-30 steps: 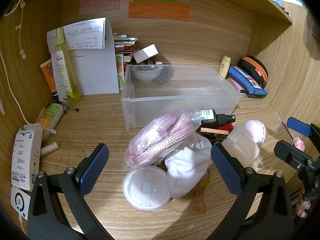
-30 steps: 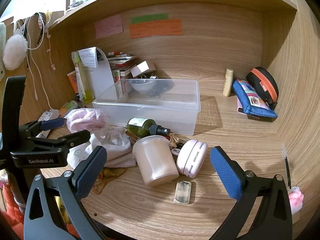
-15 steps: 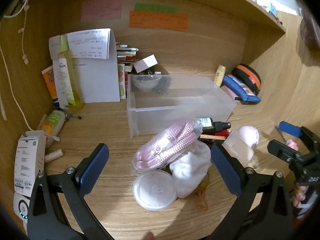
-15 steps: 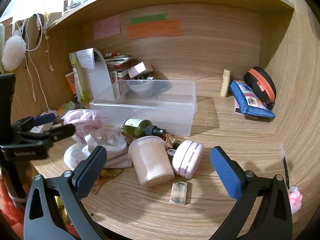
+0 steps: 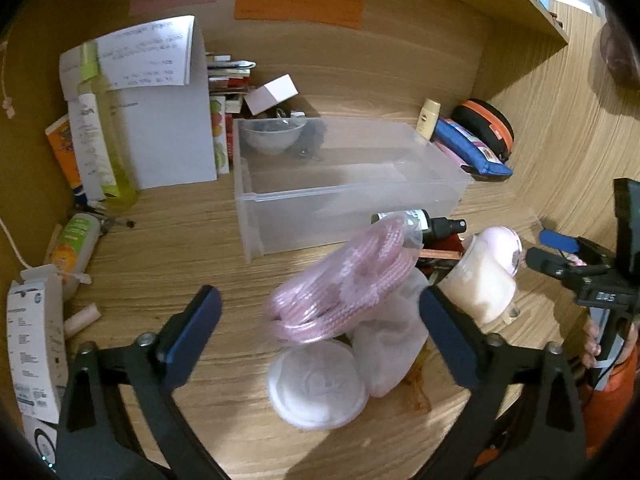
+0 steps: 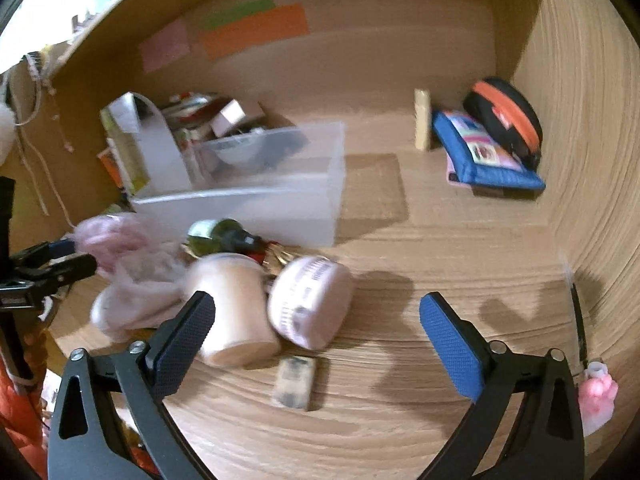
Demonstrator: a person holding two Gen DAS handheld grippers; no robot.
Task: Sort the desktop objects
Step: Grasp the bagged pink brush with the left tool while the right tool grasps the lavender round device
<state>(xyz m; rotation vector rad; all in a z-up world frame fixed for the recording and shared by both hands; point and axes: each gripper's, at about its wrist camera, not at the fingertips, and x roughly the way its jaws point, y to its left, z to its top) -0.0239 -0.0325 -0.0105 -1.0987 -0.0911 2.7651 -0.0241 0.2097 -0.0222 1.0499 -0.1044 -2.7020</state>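
Observation:
A clear plastic bin stands mid-desk, holding a small bowl. In front of it lies a heap: a bag of pink cord, a white cloth, a round white lid, a dark green bottle, a frosted cup on its side, a pink round case and a small flat packet. My left gripper is open, just short of the pink cord and lid. My right gripper is open, near the cup and pink case.
Papers, a yellow bottle and stacked books stand at the back left. A blue pouch, a black-orange case and a cream tube sit at the back right. Tubes and a white box lie at the left.
Both grippers have moved forward toward the heap. The right view has swung and come closer to the cup and pink case. Both stay open.

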